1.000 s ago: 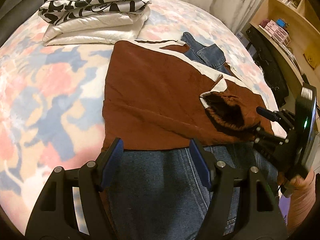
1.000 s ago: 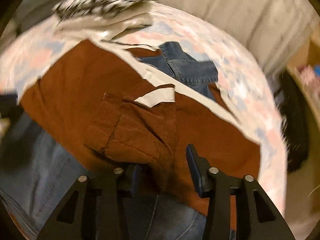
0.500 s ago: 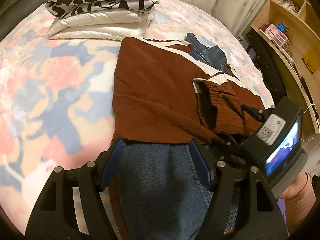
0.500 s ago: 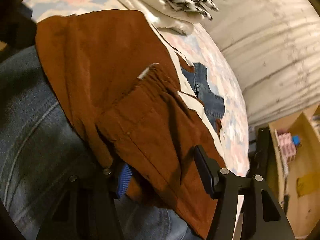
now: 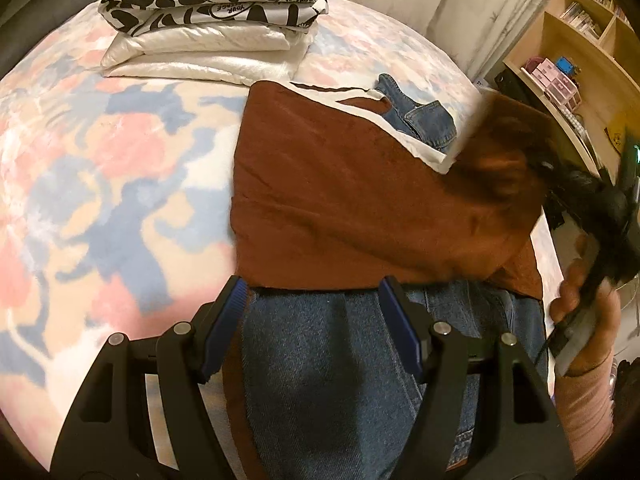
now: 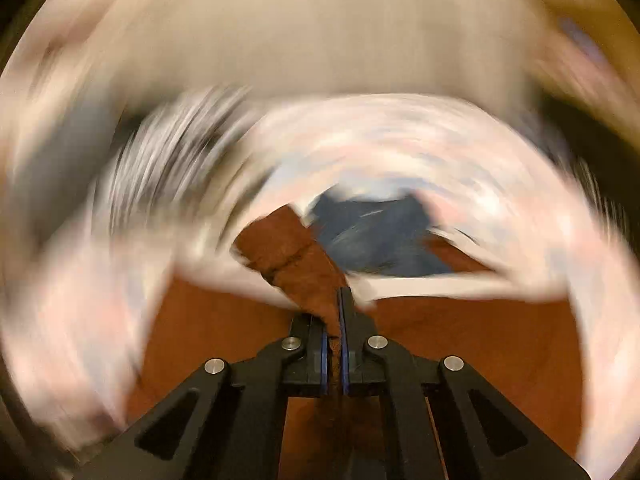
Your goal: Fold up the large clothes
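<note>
Your right tongs (image 6: 334, 320) now pinch the brown jacket's (image 5: 340, 184) sleeve and lift it; left tongs (image 5: 316, 324) wait, spread wide.

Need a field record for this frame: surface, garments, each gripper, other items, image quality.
surface: bed with pastel patterned cover
garments: brown garment lying over jeans; its right part lifted
left gripper: open, empty, over the jeans at the brown hem
right gripper: shut on brown garment, holding a fold up
other items: folded stack at the far side of the bed; shelves to the right
image quality: right wrist view heavily motion-blurred; left view sharp except at the lifted cloth
</note>
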### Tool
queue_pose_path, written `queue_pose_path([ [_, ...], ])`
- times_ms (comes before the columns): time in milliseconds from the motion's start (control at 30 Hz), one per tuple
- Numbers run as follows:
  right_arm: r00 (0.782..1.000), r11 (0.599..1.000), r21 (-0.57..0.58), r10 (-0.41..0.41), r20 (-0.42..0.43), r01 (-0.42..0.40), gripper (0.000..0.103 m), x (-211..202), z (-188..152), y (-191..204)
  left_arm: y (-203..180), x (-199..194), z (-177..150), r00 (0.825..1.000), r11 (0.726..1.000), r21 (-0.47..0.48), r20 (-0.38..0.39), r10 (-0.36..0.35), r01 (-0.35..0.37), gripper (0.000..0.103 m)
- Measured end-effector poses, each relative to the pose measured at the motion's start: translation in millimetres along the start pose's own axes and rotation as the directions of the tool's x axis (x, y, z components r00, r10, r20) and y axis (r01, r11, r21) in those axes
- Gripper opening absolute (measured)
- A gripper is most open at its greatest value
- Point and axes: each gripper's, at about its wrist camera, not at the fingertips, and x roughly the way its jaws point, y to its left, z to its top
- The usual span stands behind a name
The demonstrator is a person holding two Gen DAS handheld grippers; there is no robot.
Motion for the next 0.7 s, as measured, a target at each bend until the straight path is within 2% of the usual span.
queue_pose_path([
  [33, 1.0, 0.982, 0.187, 0.001, 0.002, -0.001, 0.004, 3, 3, -40, 0, 2, 0, 1.0, 1.0, -0.001, -0.005, -0.001, 0.001, 0.066],
  [100, 0.997, 0.904, 0.427, 0.024, -0.071, 0.009, 0.005, 18, -7, -101, -3, 8, 0, 1.0, 1.0, 0.003, -0.017, -0.004, 0.004, 0.066],
  [133, 0.987, 0.87, 0.492, 0.044, -0.153, 0.037, 0.009, 29, -18, -125, -3, 10, 0, 1.0, 1.0, 0.006, -0.022, -0.004, 0.004, 0.066],
  [167, 0.974, 0.853, 0.517, 0.056, -0.219, 0.067, 0.012, 38, -27, -139, -5, 13, 0, 1.0, 1.0, 0.01, -0.027, -0.005, 0.005, 0.066],
  [200, 0.956, 0.843, 0.53, 0.068, -0.285, 0.098, 0.022, 45, -39, -152, -8, 16, 1, 0.999, 1.0, 0.016, -0.033, -0.004, 0.005, 0.066],
  [233, 0.935, 0.844, 0.521, 0.077, -0.346, 0.124, 0.032, 50, -53, -162, -10, 18, 2, 0.999, 1.0, 0.02, -0.035, -0.004, 0.005, 0.066],
  [267, 0.929, 0.854, 0.506, 0.078, -0.362, 0.125, 0.032, 48, -61, -164, -12, 19, 3, 0.999, 1.0, 0.025, -0.037, -0.004, 0.005, 0.066],
  [300, 0.932, 0.871, 0.482, 0.091, -0.35, 0.096, 0.033, 42, -65, -165, -15, 21, 5, 0.999, 0.999, 0.033, -0.036, 0.0, 0.001, 0.066],
  [367, 0.933, 0.899, 0.427, 0.074, -0.353, 0.091, 0.036, 33, -64, -164, -17, 22, 10, 0.999, 0.999, 0.043, -0.033, 0.009, -0.008, 0.066],
  [533, 0.952, 0.952, 0.298, 0.025, -0.305, 0.07, 0.048, -3, -38, -152, -16, 23, 34, 0.999, 0.997, 0.066, -0.011, 0.032, -0.031, 0.066],
  [700, 0.955, 0.965, 0.251, -0.001, -0.297, 0.079, 0.059, 1, 8, -161, -3, 33, 71, 0.998, 0.996, 0.072, -0.003, 0.055, -0.055, 0.066],
])
